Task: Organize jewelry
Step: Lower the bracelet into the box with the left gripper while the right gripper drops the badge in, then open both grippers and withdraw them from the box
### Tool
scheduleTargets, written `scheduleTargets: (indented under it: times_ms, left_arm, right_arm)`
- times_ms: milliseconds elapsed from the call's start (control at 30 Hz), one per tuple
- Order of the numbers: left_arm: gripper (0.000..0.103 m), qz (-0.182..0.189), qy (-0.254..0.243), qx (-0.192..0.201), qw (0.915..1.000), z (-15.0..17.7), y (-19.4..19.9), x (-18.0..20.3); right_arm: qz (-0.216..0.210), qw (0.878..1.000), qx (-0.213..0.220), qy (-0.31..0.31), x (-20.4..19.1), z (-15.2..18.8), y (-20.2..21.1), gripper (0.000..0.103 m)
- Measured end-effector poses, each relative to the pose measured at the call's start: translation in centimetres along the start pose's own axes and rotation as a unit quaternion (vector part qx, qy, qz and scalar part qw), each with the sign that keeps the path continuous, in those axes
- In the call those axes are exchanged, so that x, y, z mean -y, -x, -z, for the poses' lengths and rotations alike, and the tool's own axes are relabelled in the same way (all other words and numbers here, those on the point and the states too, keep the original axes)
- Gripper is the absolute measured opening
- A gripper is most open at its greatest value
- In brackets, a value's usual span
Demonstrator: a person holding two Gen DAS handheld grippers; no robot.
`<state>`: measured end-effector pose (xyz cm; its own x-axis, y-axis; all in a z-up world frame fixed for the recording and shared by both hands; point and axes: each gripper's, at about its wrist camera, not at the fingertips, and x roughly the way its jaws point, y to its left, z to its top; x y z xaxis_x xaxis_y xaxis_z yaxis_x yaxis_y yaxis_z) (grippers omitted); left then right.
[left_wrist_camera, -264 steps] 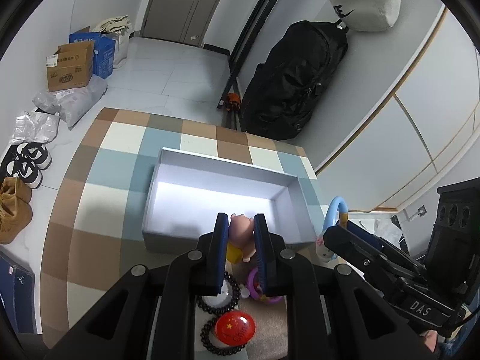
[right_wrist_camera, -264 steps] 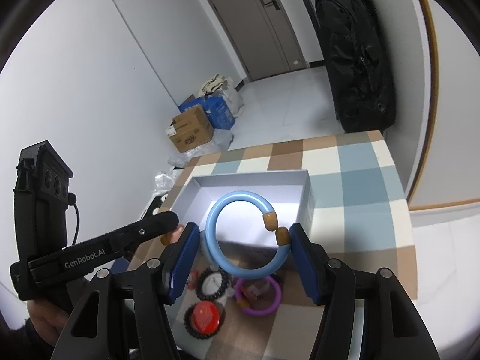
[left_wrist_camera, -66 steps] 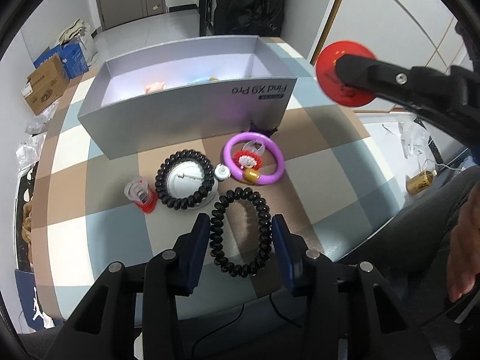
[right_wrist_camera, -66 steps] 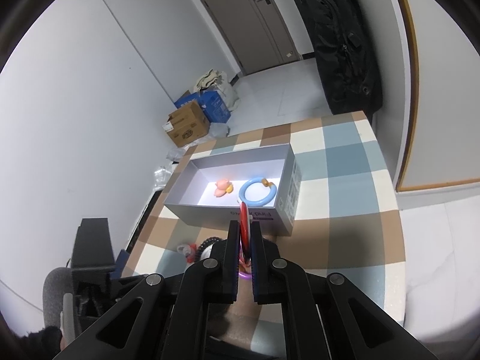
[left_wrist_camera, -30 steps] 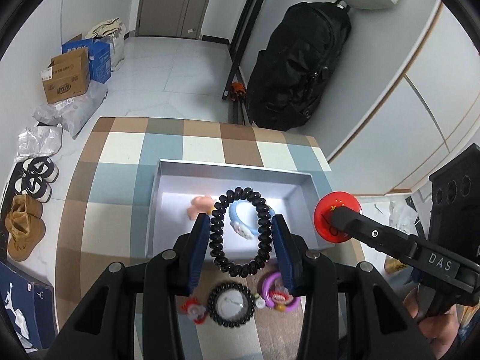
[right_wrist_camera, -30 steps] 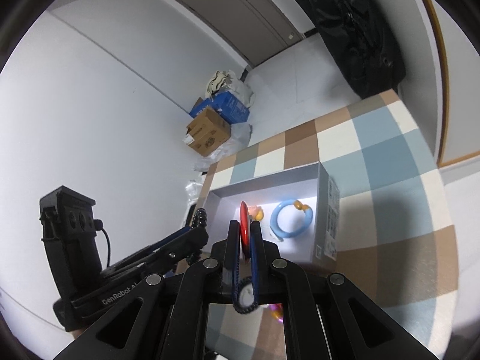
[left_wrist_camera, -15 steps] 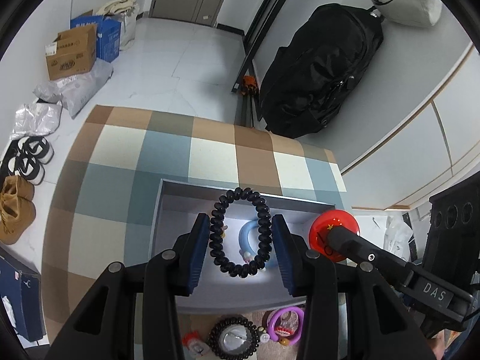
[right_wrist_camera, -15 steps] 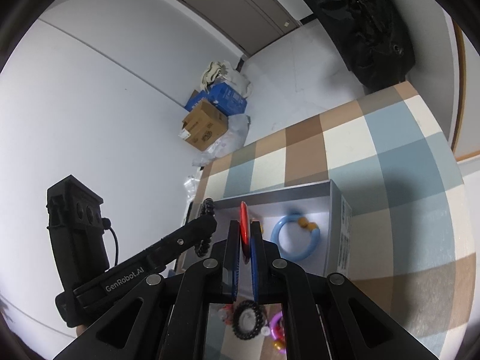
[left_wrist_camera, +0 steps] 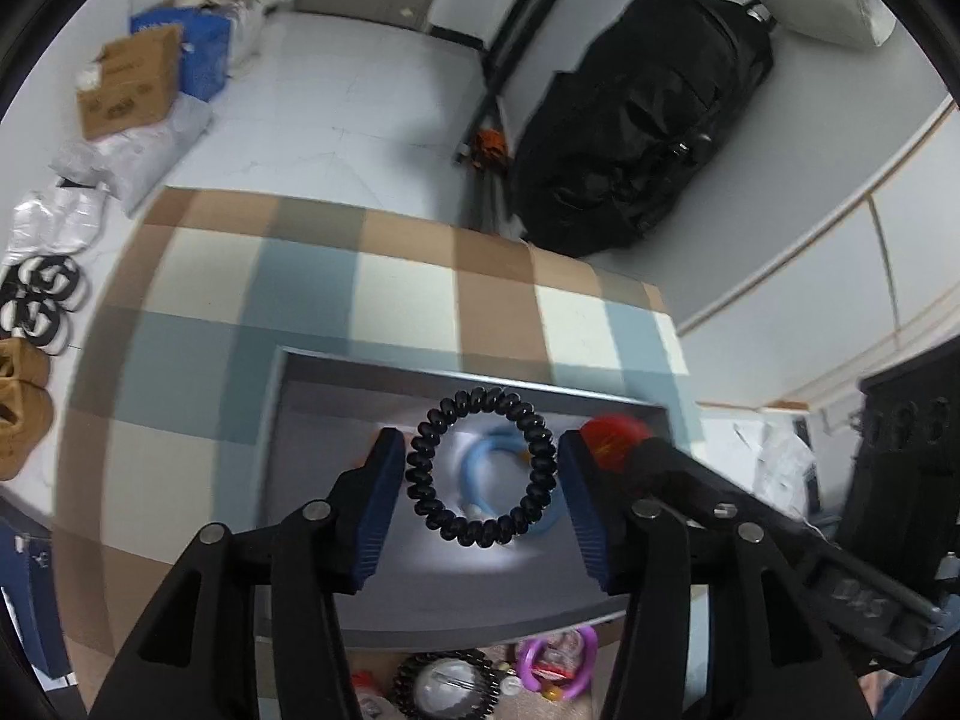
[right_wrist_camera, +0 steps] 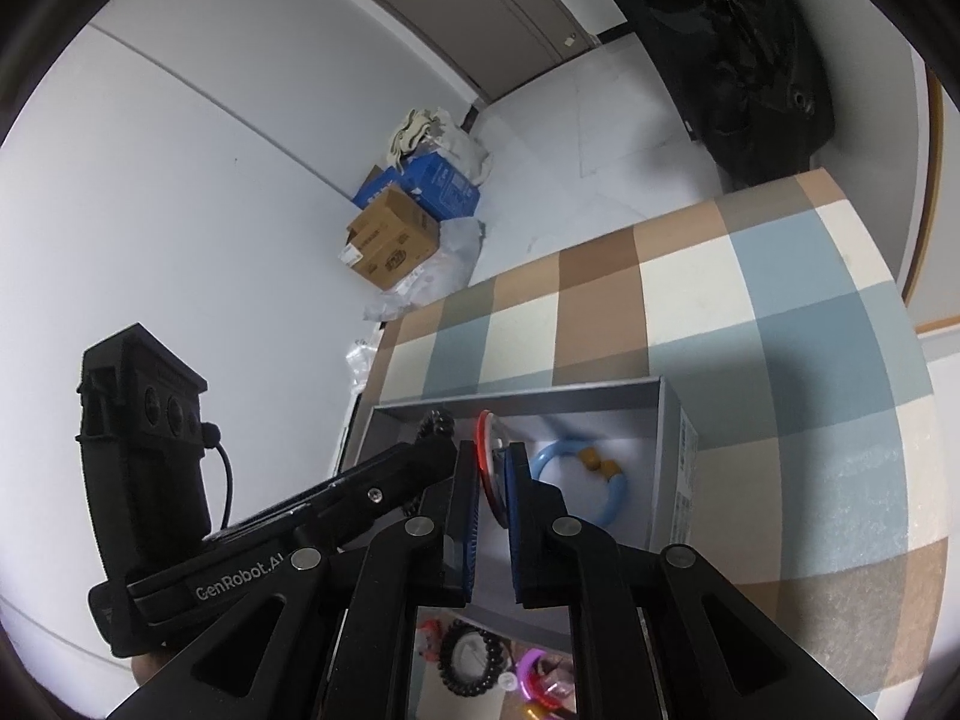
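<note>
A black spiral hair tie (left_wrist_camera: pixel 480 474) hangs round and unsqueezed between the blue pads of my left gripper (left_wrist_camera: pixel 480 480). The jaws are opening and a thin gap shows on each side. Below it lies the open grey box (left_wrist_camera: pixel 273 450) with a blue bangle (left_wrist_camera: pixel 480 450) on its floor. My right gripper (right_wrist_camera: pixel 492 462) is over the same box (right_wrist_camera: pixel 672 468); its jaws are opening. A red disc (right_wrist_camera: pixel 487 456) stands edge-on and tilted between them, loose. The disc (left_wrist_camera: pixel 612 441) also shows at that gripper's tip in the left wrist view. The bangle (right_wrist_camera: pixel 612 498) lies to its right.
On the checked cloth (left_wrist_camera: pixel 390 300) in front of the box lie another black hair tie around a white round piece (left_wrist_camera: pixel 447 684) and a purple ring (left_wrist_camera: pixel 558 660). A black bag (left_wrist_camera: pixel 636 138), cardboard box (left_wrist_camera: pixel 129 90) and shoes stand on the floor beyond.
Both grippers came forward over the box. The left jaws widened and the hair tie went from a squeezed oval to a circle. The right jaws parted a little around the red disc.
</note>
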<state>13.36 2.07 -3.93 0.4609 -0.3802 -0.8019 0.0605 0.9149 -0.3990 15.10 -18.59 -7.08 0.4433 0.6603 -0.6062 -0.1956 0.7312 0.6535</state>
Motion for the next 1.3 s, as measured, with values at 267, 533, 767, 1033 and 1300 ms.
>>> scheduleTargets:
  times_ms: [267, 533, 767, 1033, 1300]
  left_arm:
    - [0.076, 0.025, 0.007, 0.027, 0.9993, 0.1, 1.6, -0.5]
    - [0.076, -0.013, -0.026, 0.028, 0.9992, 1.1, 1.7, 0.7]
    - [0.076, -0.034, -0.057, 0.052, 0.9964, 2.0, 2.7, 1.7]
    - [0.081, -0.044, -0.059, 0.076, 0.9944, 3.8, 4.2, 1.2]
    - [0.086, -0.041, -0.078, 0.1, 0.9911, 5.8, 5.4, 1.1]
  right_arm:
    - [-0.011, 0.999, 0.05, 0.007, -0.2, 0.0, 2.6, 0.071]
    - [0.006, 0.998, 0.067, 0.015, -0.1, 0.3, 3.5, 0.079]
    - [0.016, 0.996, 0.078, 0.041, -0.8, 0.9, 4.3, 0.083]
    - [0.045, 0.994, 0.083, 0.055, -0.3, 2.0, 5.2, 0.093]
    - [0.065, 0.991, 0.086, 0.085, -1.1, 4.1, 6.0, 0.096]
